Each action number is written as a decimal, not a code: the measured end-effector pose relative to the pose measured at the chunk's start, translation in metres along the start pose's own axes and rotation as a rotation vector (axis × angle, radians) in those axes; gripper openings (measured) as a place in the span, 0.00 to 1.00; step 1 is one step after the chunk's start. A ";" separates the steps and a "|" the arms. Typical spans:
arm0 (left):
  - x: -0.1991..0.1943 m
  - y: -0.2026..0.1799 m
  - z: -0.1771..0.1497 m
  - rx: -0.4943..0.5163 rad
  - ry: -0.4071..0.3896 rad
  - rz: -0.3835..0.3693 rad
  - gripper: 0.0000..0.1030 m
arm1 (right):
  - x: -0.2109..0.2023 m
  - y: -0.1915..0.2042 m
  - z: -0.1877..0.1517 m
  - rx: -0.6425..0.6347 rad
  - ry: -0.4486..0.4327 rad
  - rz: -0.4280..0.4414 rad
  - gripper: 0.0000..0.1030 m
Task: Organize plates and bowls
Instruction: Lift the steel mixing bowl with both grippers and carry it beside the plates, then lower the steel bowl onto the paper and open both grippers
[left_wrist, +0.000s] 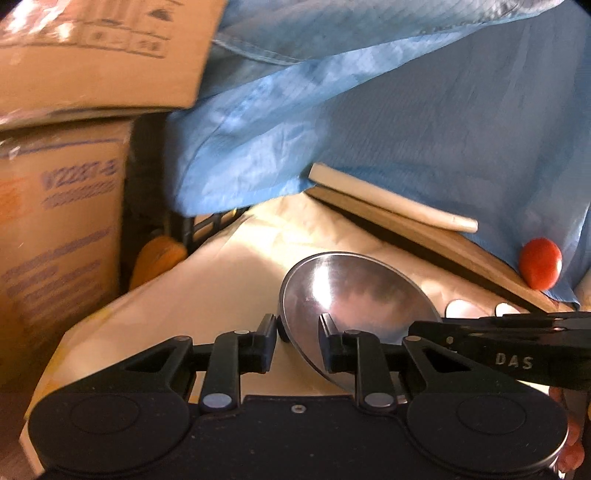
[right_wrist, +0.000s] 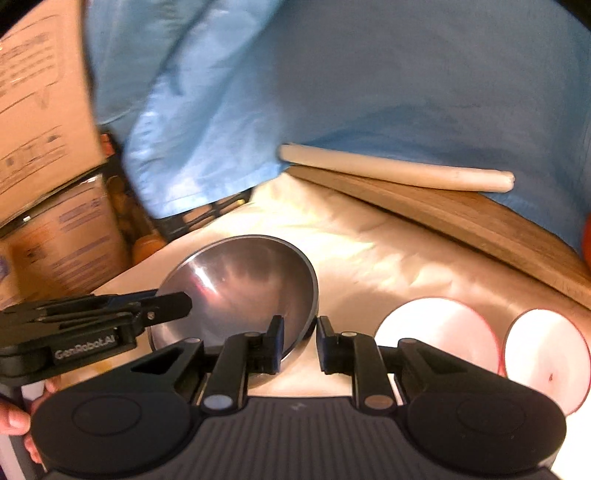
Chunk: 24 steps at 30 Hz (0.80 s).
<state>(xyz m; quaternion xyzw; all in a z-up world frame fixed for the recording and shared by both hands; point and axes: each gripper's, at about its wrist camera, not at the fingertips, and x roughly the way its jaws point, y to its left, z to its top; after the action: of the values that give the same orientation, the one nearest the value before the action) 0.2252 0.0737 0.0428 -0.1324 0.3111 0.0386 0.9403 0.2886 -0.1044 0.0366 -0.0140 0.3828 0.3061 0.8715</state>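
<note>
A shiny steel bowl (left_wrist: 354, 295) is tilted above the cream-covered table (left_wrist: 207, 295); it also shows in the right wrist view (right_wrist: 243, 291). My left gripper (left_wrist: 298, 332) has its fingers on either side of the bowl's left rim. My right gripper (right_wrist: 300, 336) has its fingers on either side of the bowl's right rim. Each gripper shows in the other's view: the right one (left_wrist: 498, 343) and the left one (right_wrist: 92, 321). Two white bowls with red rims (right_wrist: 439, 332) (right_wrist: 546, 350) sit on the table to the right.
A wooden board (right_wrist: 461, 218) with a cream roll (right_wrist: 395, 170) lies at the back. Blue cloth (left_wrist: 406, 110) hangs above. Cardboard boxes (left_wrist: 55, 240) stand at the left. A red round object (left_wrist: 541, 262) sits at the right. A black crate (right_wrist: 207, 214) is behind the table.
</note>
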 end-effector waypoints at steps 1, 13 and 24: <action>-0.004 0.001 -0.003 0.000 0.001 0.000 0.26 | -0.004 0.003 -0.003 -0.004 -0.001 0.007 0.21; -0.042 -0.001 -0.024 0.057 0.011 0.034 0.28 | -0.032 0.022 -0.032 -0.014 0.017 0.091 0.26; -0.039 -0.002 -0.028 0.091 0.026 0.065 0.40 | -0.044 0.009 -0.039 0.023 -0.027 0.114 0.46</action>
<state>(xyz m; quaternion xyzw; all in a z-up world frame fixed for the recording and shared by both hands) 0.1775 0.0647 0.0447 -0.0801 0.3286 0.0531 0.9396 0.2356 -0.1301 0.0409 0.0217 0.3748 0.3509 0.8579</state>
